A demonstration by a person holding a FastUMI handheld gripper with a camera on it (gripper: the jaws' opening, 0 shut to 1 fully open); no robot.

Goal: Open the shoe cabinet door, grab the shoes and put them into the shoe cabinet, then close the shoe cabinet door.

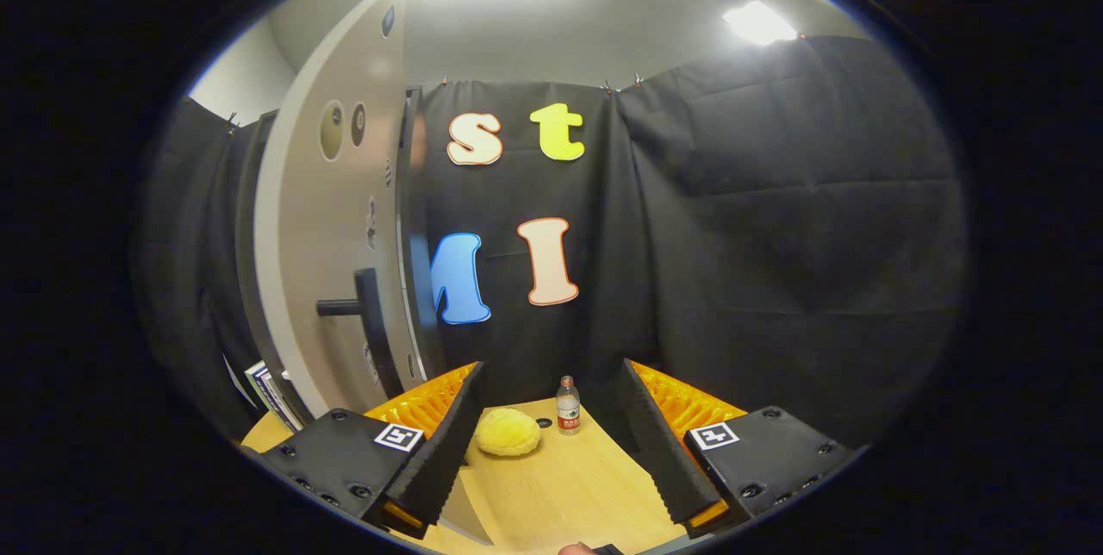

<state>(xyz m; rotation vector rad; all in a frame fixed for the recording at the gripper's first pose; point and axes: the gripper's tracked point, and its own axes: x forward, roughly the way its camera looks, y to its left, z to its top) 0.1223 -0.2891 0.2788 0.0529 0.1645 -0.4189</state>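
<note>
Claw [551, 452] with fingers spread wide and holding nothing, above the pale wooden tabletop [569, 495]; the tall grey shoe cabinet door [332, 279] with its dark bar handle [358, 307] stands ahead to the left, beyond the left finger, the handle's long axis upright.

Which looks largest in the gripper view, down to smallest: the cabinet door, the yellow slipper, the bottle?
1. Cabinet door, much the largest, and nearer the camera.
2. Slipper.
3. Bottle, slightly smaller; it stands farther off, so this is unsure.
The gripper has open jaws, holding nothing.
</note>
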